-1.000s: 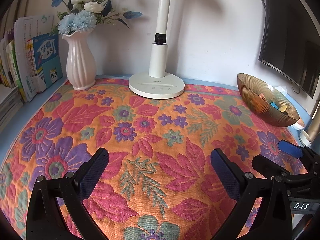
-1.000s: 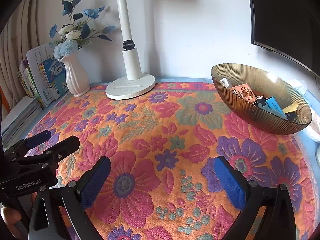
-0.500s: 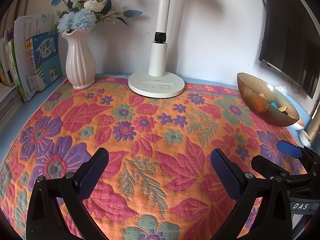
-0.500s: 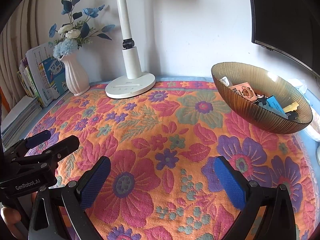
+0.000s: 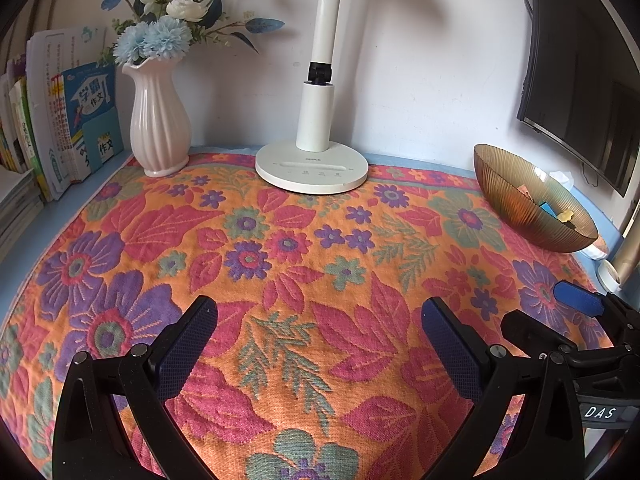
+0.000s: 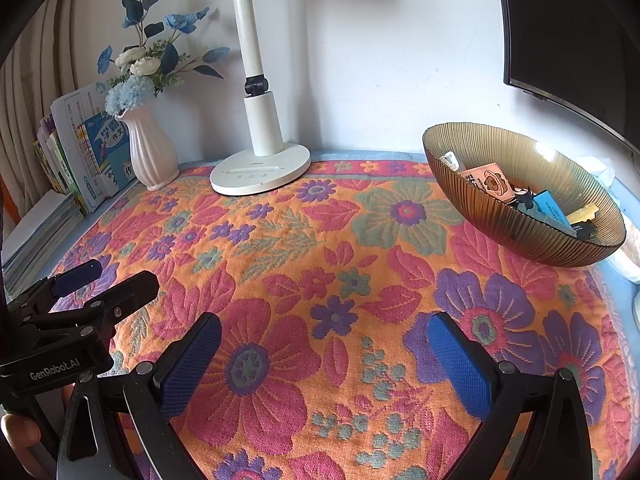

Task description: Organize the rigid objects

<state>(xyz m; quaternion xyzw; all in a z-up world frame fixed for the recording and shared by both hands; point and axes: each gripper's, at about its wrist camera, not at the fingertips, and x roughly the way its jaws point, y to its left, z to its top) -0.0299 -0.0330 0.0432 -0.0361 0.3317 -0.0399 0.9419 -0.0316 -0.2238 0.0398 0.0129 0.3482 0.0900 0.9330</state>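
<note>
An amber ribbed glass bowl (image 6: 520, 224) stands at the right of the flowered cloth and holds several small items: a card with a cartoon picture (image 6: 490, 180), a blue box (image 6: 550, 206), a yellow piece (image 6: 584, 213). The same bowl (image 5: 528, 208) shows far right in the left wrist view. My left gripper (image 5: 318, 340) hovers open over the cloth with nothing between its fingers. My right gripper (image 6: 324, 354) is also open and empty, low over the cloth, well short of the bowl. Each gripper appears at the edge of the other's view.
A white desk lamp base (image 5: 312, 168) and a pale ribbed vase (image 5: 160, 128) of blue and white flowers stand at the back by the wall. Books (image 5: 68, 120) lean at the back left. A dark monitor (image 5: 580, 80) hangs at the right.
Both views have shifted only slightly; the left wrist view drifted a little so the vase and books sit further right. Both grippers stayed open and empty.
</note>
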